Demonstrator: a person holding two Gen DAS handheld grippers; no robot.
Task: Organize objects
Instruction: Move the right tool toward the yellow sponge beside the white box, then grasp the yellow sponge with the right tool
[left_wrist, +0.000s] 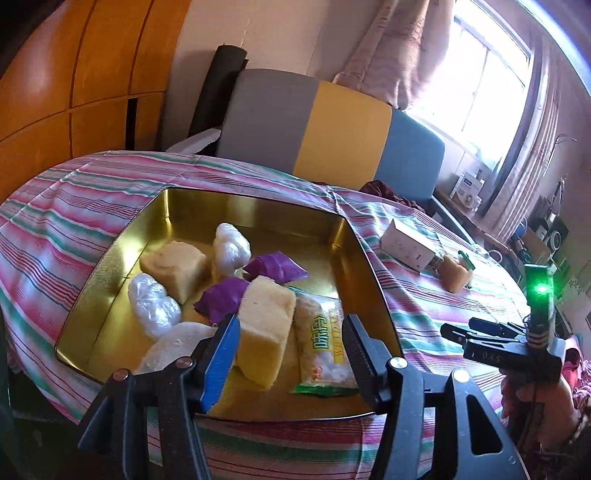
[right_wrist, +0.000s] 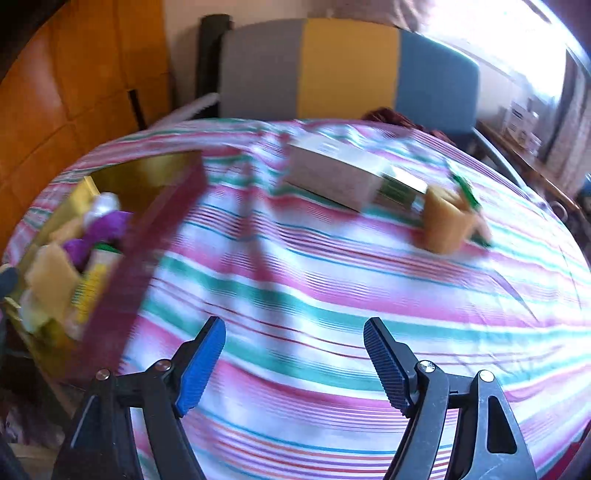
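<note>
Left wrist view: the left tool (left_wrist: 290, 343) is seen from behind, its two fingers spread apart over the near end of a gold tin tray (left_wrist: 110, 258). Nothing is gripped. A yellow sponge block (left_wrist: 264, 328) stands just ahead of the blue-padded finger (left_wrist: 221, 354), with a gap visible on its other side, so the tool is released. Beside the block, still between the fingers, a clear snack packet with green trim (left_wrist: 321, 347) is laid flat. Farther ahead in the tray are found a second sponge block (left_wrist: 177, 266), two purple wrappers (left_wrist: 275, 266), and two white plastic-wrapped bundles (left_wrist: 155, 306). The tray is set on a bed covered with a pink, green and white striped sheet (left_wrist: 74, 206).

Off to the right of the left tool, the right tool (left_wrist: 452, 330) is seen side-on, held in a hand (left_wrist: 535, 398), with a green light lit on its top.

Right wrist view, blurred: the right tool (right_wrist: 294, 360) is shown with fingers wide apart over bare striped sheet (right_wrist: 332, 295), grasping nothing. Ahead and to its right, a loose sponge block (right_wrist: 445, 225) rests on the sheet, just beside a white carton (right_wrist: 332, 177). To the far left of this tool the tray (right_wrist: 147, 173) with its contents is visible.
</note>
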